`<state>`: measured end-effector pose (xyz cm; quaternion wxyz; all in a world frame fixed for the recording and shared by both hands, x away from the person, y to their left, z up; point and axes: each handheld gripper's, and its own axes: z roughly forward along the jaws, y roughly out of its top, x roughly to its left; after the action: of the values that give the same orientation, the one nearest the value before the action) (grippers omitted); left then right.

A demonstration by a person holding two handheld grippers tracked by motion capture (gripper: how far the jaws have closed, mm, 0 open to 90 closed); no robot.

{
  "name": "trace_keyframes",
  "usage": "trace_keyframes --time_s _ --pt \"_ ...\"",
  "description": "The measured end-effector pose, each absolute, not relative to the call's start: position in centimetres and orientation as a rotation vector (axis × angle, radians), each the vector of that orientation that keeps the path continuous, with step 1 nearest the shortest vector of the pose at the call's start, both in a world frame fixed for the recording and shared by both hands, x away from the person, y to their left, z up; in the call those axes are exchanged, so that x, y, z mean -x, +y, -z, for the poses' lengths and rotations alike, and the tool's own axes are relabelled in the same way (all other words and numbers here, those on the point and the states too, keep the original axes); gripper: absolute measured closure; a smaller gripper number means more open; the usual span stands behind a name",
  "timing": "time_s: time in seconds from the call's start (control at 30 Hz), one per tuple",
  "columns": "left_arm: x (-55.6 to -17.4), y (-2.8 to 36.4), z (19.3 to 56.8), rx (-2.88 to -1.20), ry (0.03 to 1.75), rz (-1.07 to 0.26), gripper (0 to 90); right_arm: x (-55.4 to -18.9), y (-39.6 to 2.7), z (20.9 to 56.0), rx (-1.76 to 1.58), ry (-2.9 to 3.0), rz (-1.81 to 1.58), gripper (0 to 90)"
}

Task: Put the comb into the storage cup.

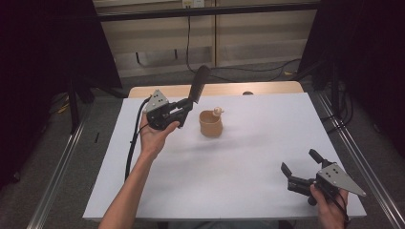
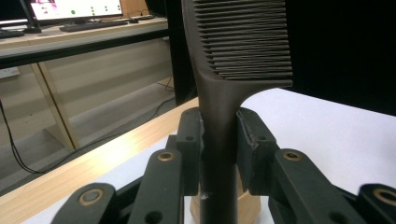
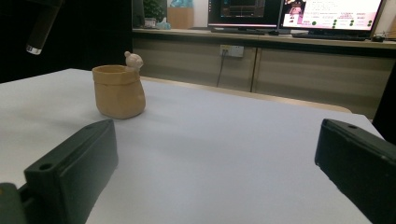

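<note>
Left gripper [image 1: 184, 109] clamps the handle of a dark plastic comb [image 1: 199, 84], teeth raised toward twelve o'clock, just at nine o'clock of the tan clay pot [image 1: 210, 124]; right gripper [image 1: 301, 162] rests open-jawed at five o'clock on the white table [image 1: 239, 167].

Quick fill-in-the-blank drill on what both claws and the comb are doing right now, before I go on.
1. The left claw is shut on the ____ of the comb.
2. The right claw holds nothing; its jaws stand ____.
3. The tan pot stands on the white ____.
4. The comb's teeth end points ____, above the left claw.

Missing words: handle; open; table; up
</note>
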<state>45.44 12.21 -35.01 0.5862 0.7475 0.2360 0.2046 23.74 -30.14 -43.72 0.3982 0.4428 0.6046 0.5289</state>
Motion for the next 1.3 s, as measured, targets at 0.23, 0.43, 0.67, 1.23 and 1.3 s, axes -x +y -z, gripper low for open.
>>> trace_keyframes --time_s 0.23,0.43,0.67,1.23,1.3 --pt "-46.2 11.7 35.4 -1.725 0.586 -0.468 72.9 -23.8 -30.1 43.7 -1.122 1.529 -1.340 0.0" --pt "-46.9 10.9 35.7 -1.729 0.603 -0.457 72.9 -23.8 -30.0 43.8 -1.127 1.537 -1.338 0.0" --pt "-47.5 9.7 36.0 -1.732 0.581 -0.500 72.9 -23.8 -30.1 43.7 -1.122 1.532 -1.341 0.0" --pt "-48.2 6.6 36.2 -1.690 0.543 -0.440 72.9 -23.7 -30.1 43.7 -1.122 1.532 -1.347 0.0" --pt "-48.5 6.4 36.4 -1.683 0.551 -0.445 72.9 -23.7 -30.1 43.8 -1.124 1.531 -1.347 0.0"
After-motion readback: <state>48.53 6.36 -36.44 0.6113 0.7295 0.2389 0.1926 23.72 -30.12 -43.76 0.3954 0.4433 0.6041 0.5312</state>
